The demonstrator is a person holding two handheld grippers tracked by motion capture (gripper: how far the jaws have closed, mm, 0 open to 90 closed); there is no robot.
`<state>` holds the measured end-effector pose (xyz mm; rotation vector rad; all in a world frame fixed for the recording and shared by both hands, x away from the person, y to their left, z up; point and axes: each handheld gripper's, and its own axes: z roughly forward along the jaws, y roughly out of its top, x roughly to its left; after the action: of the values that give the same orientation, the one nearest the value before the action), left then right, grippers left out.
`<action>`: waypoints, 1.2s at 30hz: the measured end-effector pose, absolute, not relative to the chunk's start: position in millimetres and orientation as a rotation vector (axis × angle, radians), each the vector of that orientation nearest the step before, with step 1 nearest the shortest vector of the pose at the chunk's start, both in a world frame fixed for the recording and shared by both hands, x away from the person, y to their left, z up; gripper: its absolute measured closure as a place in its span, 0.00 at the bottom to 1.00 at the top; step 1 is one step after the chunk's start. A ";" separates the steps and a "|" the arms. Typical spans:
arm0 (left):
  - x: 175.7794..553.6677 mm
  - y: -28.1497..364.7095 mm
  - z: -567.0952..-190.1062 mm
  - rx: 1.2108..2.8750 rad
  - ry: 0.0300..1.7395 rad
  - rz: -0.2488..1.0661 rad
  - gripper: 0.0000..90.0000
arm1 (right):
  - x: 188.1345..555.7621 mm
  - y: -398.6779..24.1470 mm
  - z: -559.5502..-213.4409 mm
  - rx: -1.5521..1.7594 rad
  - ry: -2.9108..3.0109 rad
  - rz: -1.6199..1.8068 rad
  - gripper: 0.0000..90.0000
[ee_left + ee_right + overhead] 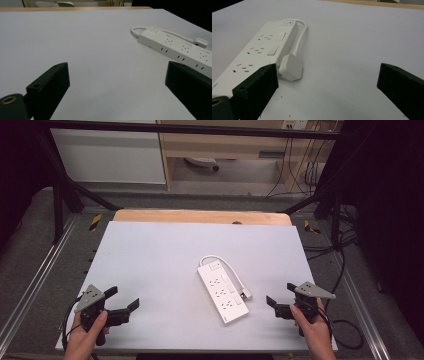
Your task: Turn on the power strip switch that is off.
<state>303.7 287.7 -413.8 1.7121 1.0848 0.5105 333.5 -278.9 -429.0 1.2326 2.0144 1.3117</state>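
Now | L gripper (pixel 123 303) fingers released | R gripper (pixel 280 298) fingers released | power strip (pixel 222 293) between, untouched on table (pixel 150 260)

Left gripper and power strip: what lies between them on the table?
Nothing: in the high view, bare white table separates the left gripper from the power strip. The left gripper view agrees.

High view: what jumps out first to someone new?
The white power strip lies slantwise right of the middle of the pale grey table, its short cord looping back to the plug beside it. The left gripper and right gripper flank it near the front edge, both open and holding nothing.
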 end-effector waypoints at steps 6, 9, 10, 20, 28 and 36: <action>303.6 286.8 -413.0 1.708 1.072 0.527 0.06 | 332.6 -280.9 -424.5 1.239 2.010 1.304 0.05; 304.3 286.9 -413.7 1.700 1.094 0.529 0.06 | 331.9 -281.9 -420.9 1.250 2.000 1.312 0.04; 304.6 287.0 -414.0 1.698 1.103 0.533 0.06 | 331.9 -281.9 -420.9 1.250 2.000 1.312 0.04; 306.8 287.9 -416.3 1.696 1.124 0.521 0.06 | 332.8 -274.1 -416.2 1.273 2.007 1.335 0.05; 306.0 286.9 -416.0 1.705 1.107 0.517 0.06 | 333.4 -267.6 -407.4 1.271 2.029 1.323 0.03; 305.9 286.5 -416.3 1.708 1.116 0.522 0.06 | 336.7 -263.9 -395.7 1.278 2.011 1.327 0.03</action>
<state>305.9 286.5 -416.3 1.7079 1.1161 0.5218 336.7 -263.9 -395.7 1.2778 2.0112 1.3267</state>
